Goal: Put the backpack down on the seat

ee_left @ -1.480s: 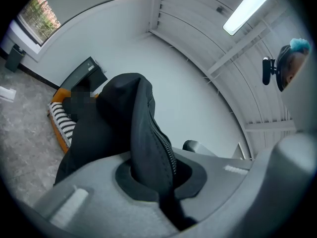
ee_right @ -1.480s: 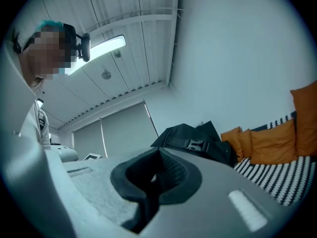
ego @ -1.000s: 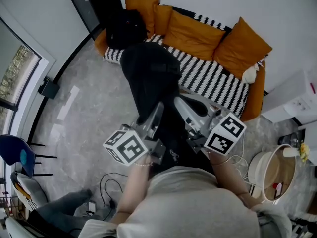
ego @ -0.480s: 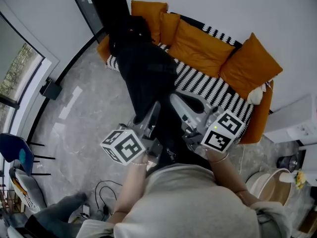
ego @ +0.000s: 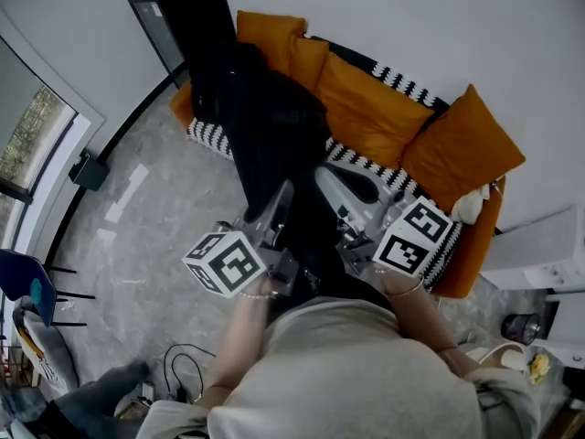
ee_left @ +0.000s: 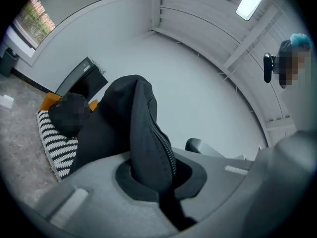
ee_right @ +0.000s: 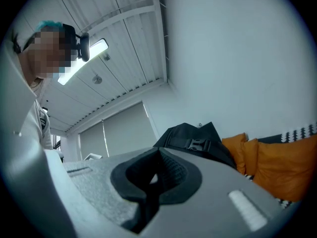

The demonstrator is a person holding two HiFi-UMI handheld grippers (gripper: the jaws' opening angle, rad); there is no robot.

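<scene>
Currently the backpack [ego: 274,144] is black and is carried between both tongs in front of the person. In the head view its body reaches from the tongs out over the left part of the sofa seat [ego: 361,161]. Whether its far end touches the seat cannot be determined.

Left tongs [ego: 281,198]: closed on the backpack. The left gripper view shows a fold of black fabric with a zip line [ee_left: 166,150] pinched between the dark pads, and the rest of the backpack [ee_left: 124,118] rises above them.

Right tongs [ego: 331,179]: closed, with a dark mesh-textured piece of the backpack caught in the pad recess [ee_right: 171,172]. Beyond the jaws, the right gripper view shows the backpack top [ee_right: 190,140] with a buckled strap across it.

Marker cubes: the left cube [ego: 224,263] and the right cube [ego: 413,240] sit close to the person's chest, one at each side of the backpack's near end.

Sofa: the seat is black-and-white striped. Orange cushions [ego: 375,108] stand along its back against the pale wall. A dark upright panel [ego: 178,16] stands at the sofa's left end. Grey marbled floor [ego: 155,218] lies to the left of the backpack.
</scene>
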